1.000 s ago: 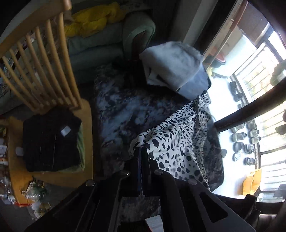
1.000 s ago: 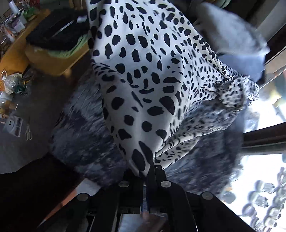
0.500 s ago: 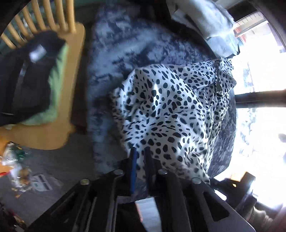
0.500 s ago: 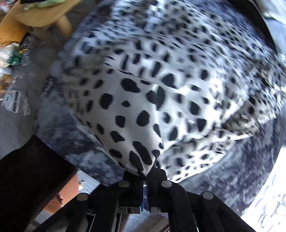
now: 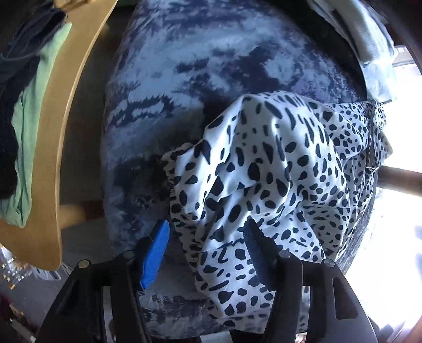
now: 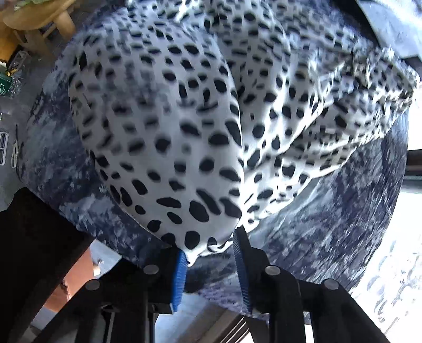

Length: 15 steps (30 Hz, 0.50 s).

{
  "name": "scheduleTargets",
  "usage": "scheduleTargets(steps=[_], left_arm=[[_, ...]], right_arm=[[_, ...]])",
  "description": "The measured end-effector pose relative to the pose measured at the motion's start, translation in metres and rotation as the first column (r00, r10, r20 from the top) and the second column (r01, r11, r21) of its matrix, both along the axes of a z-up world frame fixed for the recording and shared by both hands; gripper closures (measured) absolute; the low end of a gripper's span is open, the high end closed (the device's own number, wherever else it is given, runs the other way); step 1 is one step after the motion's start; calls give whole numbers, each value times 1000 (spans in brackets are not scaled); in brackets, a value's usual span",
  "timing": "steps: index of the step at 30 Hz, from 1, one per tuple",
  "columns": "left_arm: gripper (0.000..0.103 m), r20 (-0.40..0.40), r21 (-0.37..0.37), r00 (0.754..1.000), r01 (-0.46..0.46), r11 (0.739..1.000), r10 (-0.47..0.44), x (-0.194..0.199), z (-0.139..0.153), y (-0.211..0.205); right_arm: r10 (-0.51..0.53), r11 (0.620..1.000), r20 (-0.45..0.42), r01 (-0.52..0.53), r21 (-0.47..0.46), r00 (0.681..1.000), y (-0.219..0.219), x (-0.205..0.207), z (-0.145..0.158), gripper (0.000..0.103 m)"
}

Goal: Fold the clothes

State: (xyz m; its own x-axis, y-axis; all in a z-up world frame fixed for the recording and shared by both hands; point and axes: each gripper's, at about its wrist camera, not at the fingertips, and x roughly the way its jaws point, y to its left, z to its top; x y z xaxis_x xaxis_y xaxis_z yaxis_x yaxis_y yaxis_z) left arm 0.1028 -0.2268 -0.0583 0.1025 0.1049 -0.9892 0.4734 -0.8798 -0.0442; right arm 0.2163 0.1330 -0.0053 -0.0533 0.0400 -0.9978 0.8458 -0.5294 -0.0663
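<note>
A white garment with black spots [image 5: 277, 171] lies crumpled on a blue-and-white mottled cushioned surface [image 5: 211, 66]. My left gripper [image 5: 208, 232] is open, its blue-padded fingers [image 5: 155, 248] straddling the garment's near edge. In the right wrist view the same garment [image 6: 197, 118] spreads over the mottled surface [image 6: 343, 211]. My right gripper [image 6: 211, 250] is open, with the garment's corner hanging loose between its fingers [image 6: 179, 277].
A wooden chair seat [image 5: 66, 118] at the left carries folded dark and green clothes [image 5: 23, 105]. A grey-white folded cloth [image 5: 369, 34] lies at the far right. Floor clutter [image 6: 8, 79] and a wooden stool [image 6: 39, 23] sit beyond the surface's left edge.
Both grippers lowered the spotted garment onto the mottled surface and then opened, letting it go. The garment has settled into a crumpled heap.
</note>
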Motion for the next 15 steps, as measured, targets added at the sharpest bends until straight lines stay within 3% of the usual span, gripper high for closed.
scheduleTargets(steps=[4,7,9,11,15], left_arm=[[43,-5,36,1000,-4,999,4,-7,9,5],[43,-25,59,999,33,998,-32,-16,20,8],[43,-31,106,996,86,991,-83,-23,27,5],[42,-41,159,989,145,977,-140,-30,32,1],[43,-25,184,960,279,942,-280,-36,33,-14]], right_arm=[[-58,996,27,60,-68,998,-10,-16,19,73],[-200,969,133,216,-121,971,-16,-37,29,73],[-341,914,258,383,-134,904,-18,-51,29,73],[-479,824,340,548,-143,809,-19,-56,30,73],[-686,612,369,772,-173,627,-34,-32,36,69]])
